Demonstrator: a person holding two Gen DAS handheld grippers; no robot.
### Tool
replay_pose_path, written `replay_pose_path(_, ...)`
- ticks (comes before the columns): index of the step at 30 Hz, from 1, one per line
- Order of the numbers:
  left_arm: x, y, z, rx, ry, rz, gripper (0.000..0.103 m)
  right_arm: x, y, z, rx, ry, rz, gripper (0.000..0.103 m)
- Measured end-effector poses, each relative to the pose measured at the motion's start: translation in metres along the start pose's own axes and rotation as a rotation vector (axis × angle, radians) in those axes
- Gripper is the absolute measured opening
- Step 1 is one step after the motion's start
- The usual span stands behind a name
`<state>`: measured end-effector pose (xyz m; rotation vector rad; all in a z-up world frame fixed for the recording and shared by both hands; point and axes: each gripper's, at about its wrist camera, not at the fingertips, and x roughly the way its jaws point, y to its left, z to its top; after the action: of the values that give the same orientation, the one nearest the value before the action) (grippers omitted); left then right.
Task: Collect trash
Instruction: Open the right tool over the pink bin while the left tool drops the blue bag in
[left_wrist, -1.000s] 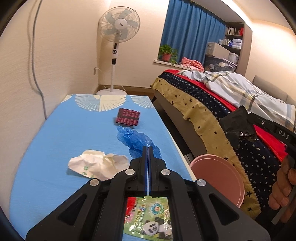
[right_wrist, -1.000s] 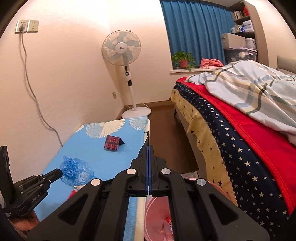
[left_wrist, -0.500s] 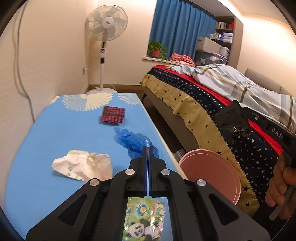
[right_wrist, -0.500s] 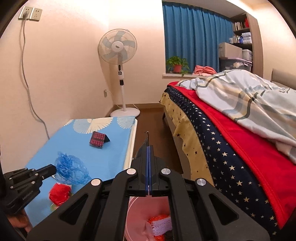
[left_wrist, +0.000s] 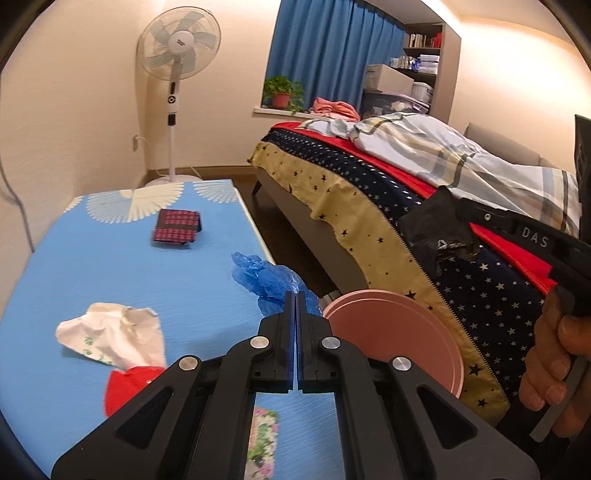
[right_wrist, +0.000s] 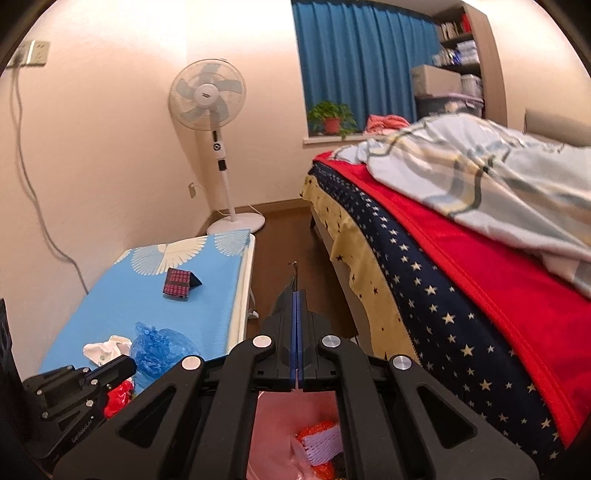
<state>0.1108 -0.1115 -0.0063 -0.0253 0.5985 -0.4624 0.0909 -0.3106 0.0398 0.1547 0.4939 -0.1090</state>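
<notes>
My left gripper (left_wrist: 296, 295) is shut and empty above the blue table (left_wrist: 110, 266). On the table lie a crumpled blue plastic bag (left_wrist: 269, 277), a crumpled white paper (left_wrist: 110, 332), a red wrapper (left_wrist: 129, 384), a flowered snack packet (left_wrist: 264, 435) under the gripper, and a red patterned folded card (left_wrist: 177, 232). A pink bin (left_wrist: 399, 332) stands beside the table on the right. My right gripper (right_wrist: 296, 291) is shut and empty above that pink bin (right_wrist: 273, 424), which holds orange and white trash (right_wrist: 321, 439). The left gripper also shows in the right wrist view (right_wrist: 122, 367).
A bed with a starred cover (left_wrist: 406, 206) runs along the right, with a narrow floor strip (right_wrist: 284, 243) between it and the table. A standing fan (left_wrist: 177, 92) is by the far wall. A black garment (left_wrist: 439, 229) lies on the bed edge.
The left gripper has drawn back and turned right, so the red wrapper came into view and the packet slid lower. The right gripper has moved over the bin, showing more of its inside.
</notes>
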Motion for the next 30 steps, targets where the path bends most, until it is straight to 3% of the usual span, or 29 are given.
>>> replay_pose_path(12, 0.042, -0.039, -0.010, 0.031, 0.066, -0.110, 0.000, 0.020, -0.025, -0.013, 0.068, 0.099, -0.058, 0.000)
replay_pose_path(23, 0.077, -0.062, -0.034, 0.041, 0.172, -0.190, 0.000, 0.029, -0.039, -0.022, 0.097, 0.150, -0.120, 0.000)
replay_pose_path(26, 0.083, -0.068, -0.042, 0.050, 0.214, -0.229, 0.001, 0.029, -0.046, -0.023, 0.124, 0.163, -0.138, 0.005)
replay_pose_path(28, 0.085, -0.070, -0.046, 0.061, 0.232, -0.235, 0.008, 0.030, -0.050, -0.024, 0.140, 0.172, -0.143, 0.005)
replay_pose_path(30, 0.083, -0.071, -0.048, 0.068, 0.233, -0.227, 0.023, 0.030, -0.052, -0.024, 0.153, 0.173, -0.148, 0.015)
